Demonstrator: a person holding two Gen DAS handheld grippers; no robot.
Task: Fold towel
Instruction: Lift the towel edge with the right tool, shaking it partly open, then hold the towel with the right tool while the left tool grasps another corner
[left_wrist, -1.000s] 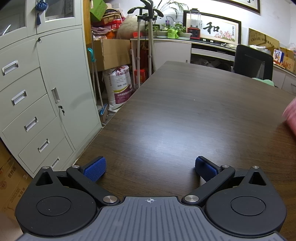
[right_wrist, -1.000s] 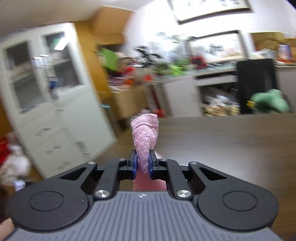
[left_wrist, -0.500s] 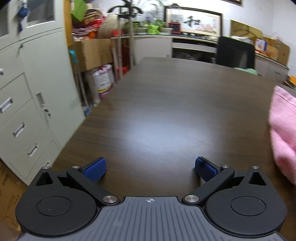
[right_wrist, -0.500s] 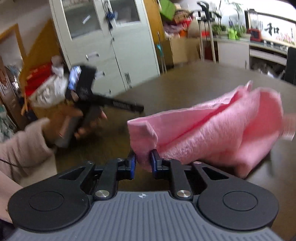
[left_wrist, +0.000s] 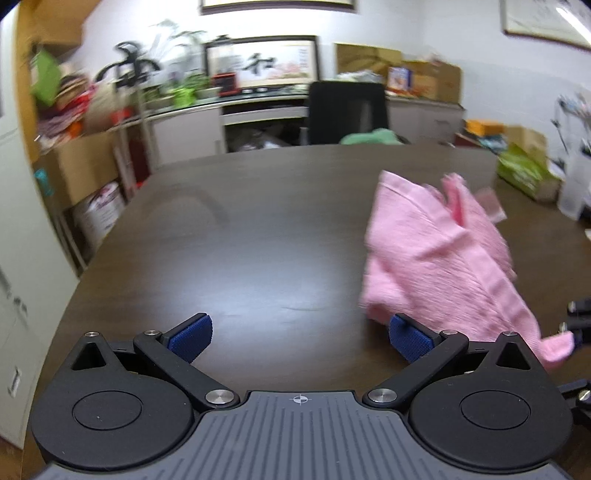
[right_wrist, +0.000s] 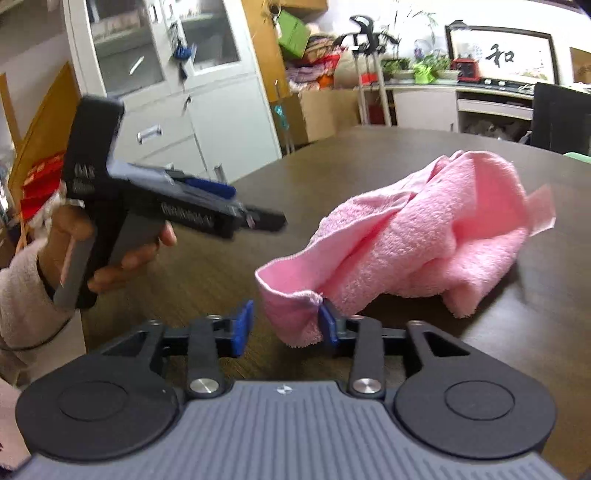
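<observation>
A crumpled pink towel (right_wrist: 424, 236) lies in a heap on the dark wooden table (right_wrist: 535, 314). My right gripper (right_wrist: 286, 325) sits at its near corner and its jaws are opening. The towel's corner hangs between them against the right pad, clear of the left pad. In the left wrist view the towel (left_wrist: 436, 251) lies to the right, its near edge just past the right finger. My left gripper (left_wrist: 299, 334) is open with nothing between its fingers, over bare table (left_wrist: 240, 240). The right wrist view shows the left gripper (right_wrist: 266, 221) held in a hand (right_wrist: 122, 258), left of the towel.
A black chair (left_wrist: 347, 110) stands at the table's far end, with something green (left_wrist: 369, 136) beside it. White cabinets (right_wrist: 221, 110) and cardboard boxes line the left side. A green box (left_wrist: 524, 173) sits off the table's right edge.
My right gripper came down with the towel, set it on the table, and its jaws have parted. My left gripper swung right, bringing the towel into its view.
</observation>
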